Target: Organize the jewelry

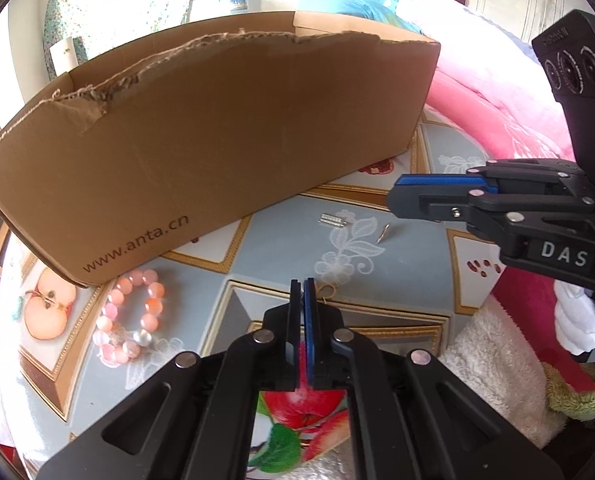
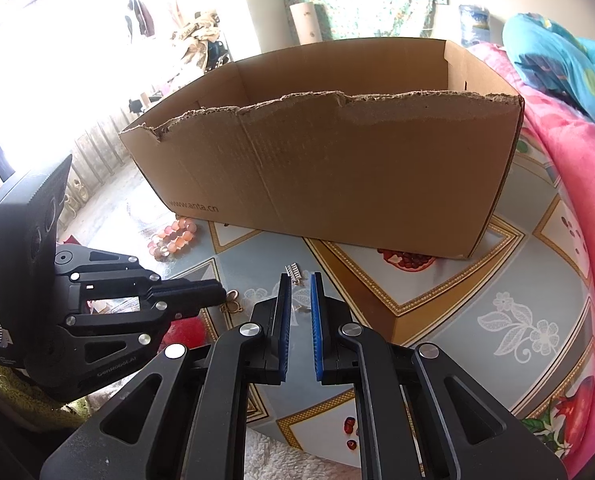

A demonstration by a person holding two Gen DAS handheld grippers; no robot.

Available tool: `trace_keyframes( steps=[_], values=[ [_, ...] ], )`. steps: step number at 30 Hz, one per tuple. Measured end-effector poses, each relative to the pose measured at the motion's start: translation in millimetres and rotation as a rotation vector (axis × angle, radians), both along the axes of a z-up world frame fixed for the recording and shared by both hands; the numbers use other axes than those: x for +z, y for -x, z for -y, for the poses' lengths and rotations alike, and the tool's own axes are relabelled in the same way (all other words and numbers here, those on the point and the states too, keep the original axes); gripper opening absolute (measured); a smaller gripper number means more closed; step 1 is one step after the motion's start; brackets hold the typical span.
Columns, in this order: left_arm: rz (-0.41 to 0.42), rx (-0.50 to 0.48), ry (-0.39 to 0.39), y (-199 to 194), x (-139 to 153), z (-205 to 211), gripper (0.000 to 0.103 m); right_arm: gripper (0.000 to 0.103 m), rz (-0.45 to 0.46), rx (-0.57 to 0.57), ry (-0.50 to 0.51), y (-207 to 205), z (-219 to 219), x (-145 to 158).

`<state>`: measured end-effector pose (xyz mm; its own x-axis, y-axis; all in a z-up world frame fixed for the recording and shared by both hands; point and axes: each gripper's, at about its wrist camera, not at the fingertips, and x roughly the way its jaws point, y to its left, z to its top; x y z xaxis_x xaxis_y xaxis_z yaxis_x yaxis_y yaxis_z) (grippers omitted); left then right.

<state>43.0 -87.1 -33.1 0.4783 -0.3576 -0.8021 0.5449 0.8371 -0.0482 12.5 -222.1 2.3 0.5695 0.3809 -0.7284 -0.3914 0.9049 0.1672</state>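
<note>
A brown cardboard box (image 1: 217, 132) with a torn rim stands on the patterned table; it also shows in the right wrist view (image 2: 337, 176). A pink bead bracelet (image 1: 127, 318) lies by the box's near left corner (image 2: 173, 240). A small silver clasp piece (image 1: 331, 219) and a thin silver pin (image 1: 382, 234) lie on the cloth. My left gripper (image 1: 302, 282) is shut, its tips just before a small gold wire piece (image 1: 324, 292). My right gripper (image 2: 299, 276) is slightly open and empty, above the silver piece (image 2: 295, 273). The gold piece (image 2: 232, 303) lies by the left gripper's tip (image 2: 217, 290).
The table has a blue and gold fruit-patterned cloth (image 1: 337, 248). Pink bedding (image 1: 477, 92) lies to the right behind the table. A white fluffy towel (image 1: 493, 352) hangs at the table's right edge. Curtains and a white cup (image 1: 233, 0) stand behind the box.
</note>
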Motion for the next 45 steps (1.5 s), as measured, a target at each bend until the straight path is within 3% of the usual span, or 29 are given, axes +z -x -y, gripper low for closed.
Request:
trace_keyframes(
  steps=[9, 16, 22, 25, 30, 39, 45],
  values=[
    [-0.048, -0.039, 0.067, 9, -2, 4, 0.011, 0.008, 0.003, -0.016, -0.017, 1, 8, 0],
    [0.006, -0.078, 0.072, 16, 5, 14, 0.022, 0.012, -0.021, -0.029, -0.018, 1, 15, -5],
    [0.011, -0.032, 0.036, 8, 6, 3, 0.023, 0.015, -0.030, 0.012, -0.057, 8, 7, -6],
    [0.001, 0.009, 0.023, 5, 5, -10, 0.023, 0.026, -0.034, 0.050, -0.052, 11, -6, -10],
    [-0.002, 0.048, 0.017, 3, 5, -24, 0.023, 0.034, -0.013, 0.145, 0.017, 15, -32, -15],
    [-0.002, 0.071, 0.055, 4, 5, -40, 0.023, 0.035, 0.010, 0.286, 0.180, 7, -57, -23],
    [-0.001, 0.069, 0.076, 4, 5, -45, 0.023, 0.023, -0.002, 0.320, 0.257, 4, -67, -22]
  ],
)
